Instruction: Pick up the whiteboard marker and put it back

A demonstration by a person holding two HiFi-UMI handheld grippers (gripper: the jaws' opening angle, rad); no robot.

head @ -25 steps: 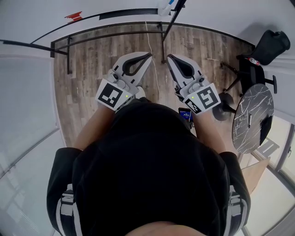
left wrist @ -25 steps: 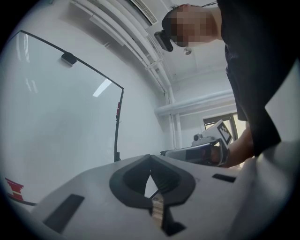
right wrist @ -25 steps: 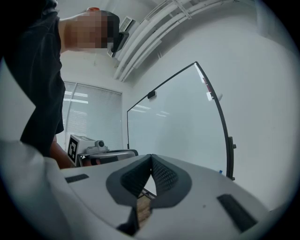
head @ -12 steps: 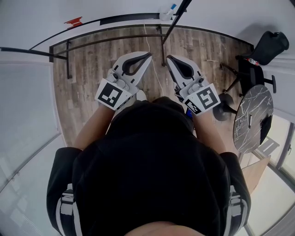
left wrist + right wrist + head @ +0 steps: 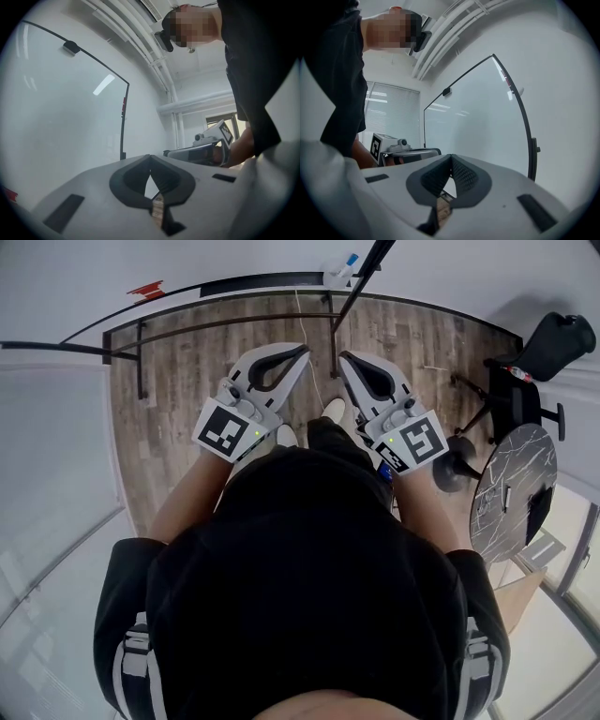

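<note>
A white marker with a blue cap (image 5: 347, 261) lies on the ledge at the foot of the whiteboard (image 5: 253, 254), at the top of the head view. My left gripper (image 5: 302, 352) and right gripper (image 5: 342, 357) are held side by side in front of my body, level, pointing toward the board and well short of it. Both are shut, with nothing between the jaws. In the left gripper view the left gripper (image 5: 150, 157) faces the board (image 5: 65, 117). The right gripper (image 5: 451, 156) also faces the board's pane (image 5: 483, 122).
The whiteboard's black stand legs (image 5: 141, 357) cross the wood floor ahead. A round marble table (image 5: 511, 486) and a black office chair (image 5: 553, 338) stand to the right. A red item (image 5: 148, 287) rests on the ledge at left. My shoe (image 5: 333, 411) shows between the grippers.
Both grippers have moved forward with the person toward the whiteboard, keeping their pose. A shoe has stepped into view between them. The table and chair have slid slightly right.
</note>
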